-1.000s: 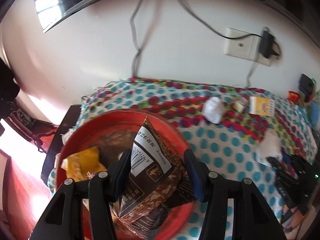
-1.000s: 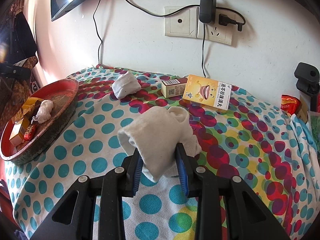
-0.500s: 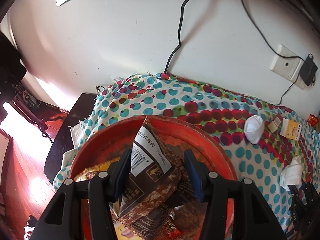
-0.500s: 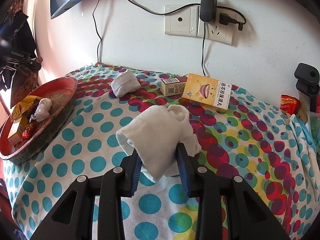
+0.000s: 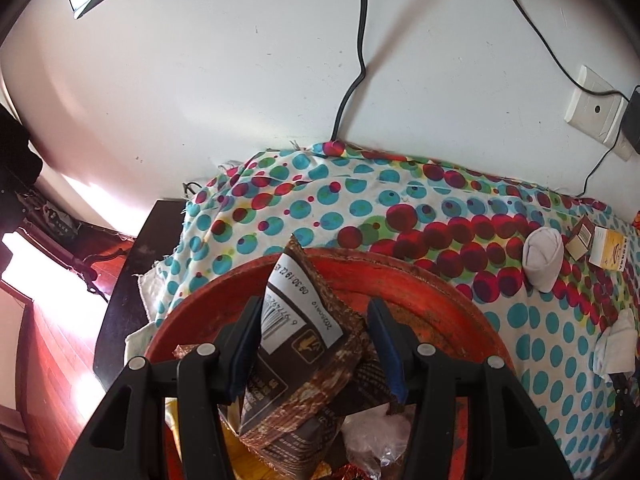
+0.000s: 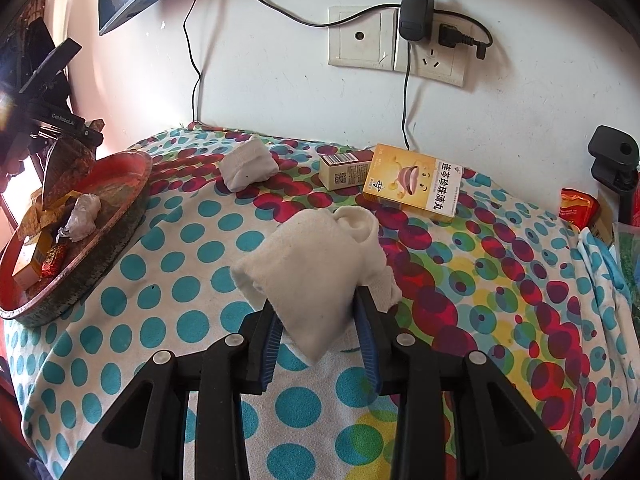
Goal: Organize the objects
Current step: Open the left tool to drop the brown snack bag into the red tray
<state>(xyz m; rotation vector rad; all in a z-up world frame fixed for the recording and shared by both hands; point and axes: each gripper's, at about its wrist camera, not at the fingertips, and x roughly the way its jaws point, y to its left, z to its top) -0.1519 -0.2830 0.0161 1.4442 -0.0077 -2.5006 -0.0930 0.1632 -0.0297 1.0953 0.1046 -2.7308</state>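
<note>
My left gripper (image 5: pixel 316 312) is shut on a brown snack packet (image 5: pixel 296 344) with a white barcode label, held just above the round red tray (image 5: pixel 440 280). The right wrist view shows that packet (image 6: pixel 66 168) hanging over the tray (image 6: pixel 120 216) at the far left. My right gripper (image 6: pixel 316 308) is shut on a rolled white cloth (image 6: pixel 316 256) that rests on the dotted tablecloth (image 6: pixel 180 288). A second rolled white cloth (image 6: pixel 248 164) lies farther back.
The tray holds a clear-wrapped lump (image 6: pixel 82 216), a yellow box and a red sweet. A small carton (image 6: pixel 346 168) and a yellow medicine box (image 6: pixel 416 184) lie near the wall. At the right edge are a red packet (image 6: pixel 576 208) and a black clamp (image 6: pixel 614 160).
The left gripper has carried the packet further over the tray and a little lower, and now shows above the tray in the right wrist view. The right gripper stays on the cloth.
</note>
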